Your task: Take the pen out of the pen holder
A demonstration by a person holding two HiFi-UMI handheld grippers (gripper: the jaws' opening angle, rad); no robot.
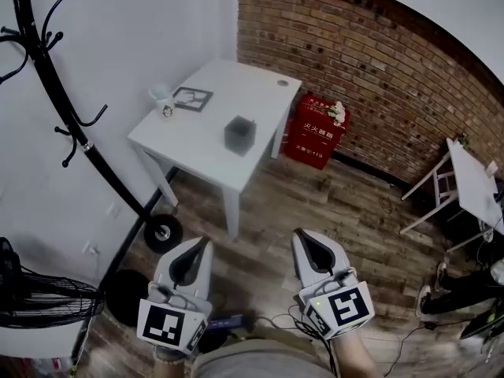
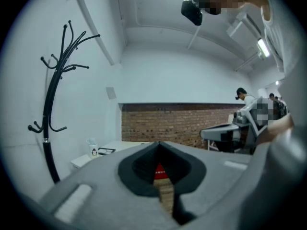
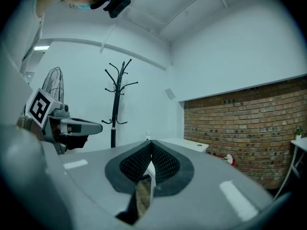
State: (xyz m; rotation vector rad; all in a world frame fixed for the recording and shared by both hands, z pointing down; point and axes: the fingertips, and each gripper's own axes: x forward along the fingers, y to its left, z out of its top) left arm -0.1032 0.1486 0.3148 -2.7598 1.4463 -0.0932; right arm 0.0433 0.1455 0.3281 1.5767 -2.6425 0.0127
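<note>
Table (image 1: 197, 136): white. Pen holder (image 1: 239, 135): dark grey. Box (image 1: 313, 132), 3 o'clock of table: red, white lettering. Wall (image 1: 378, 61): red-brown brick pattern. Coat stand (image 2: 49, 157): black. Floor (image 1: 354, 211): brown planks.

Bare wooden floor (image 1: 339, 203) before white table (image 1: 236, 85), pen holder (image 1: 239, 135) near front edge with open surface round it, cup (image 1: 163, 101) and frame (image 1: 192, 98) at left corner, coat rack (image 1: 71, 124) flanking left, red box (image 1: 315, 131) right.

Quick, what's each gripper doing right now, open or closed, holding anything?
Left gripper: closed, holding nothing.
Right gripper: closed, holding nothing.
</note>
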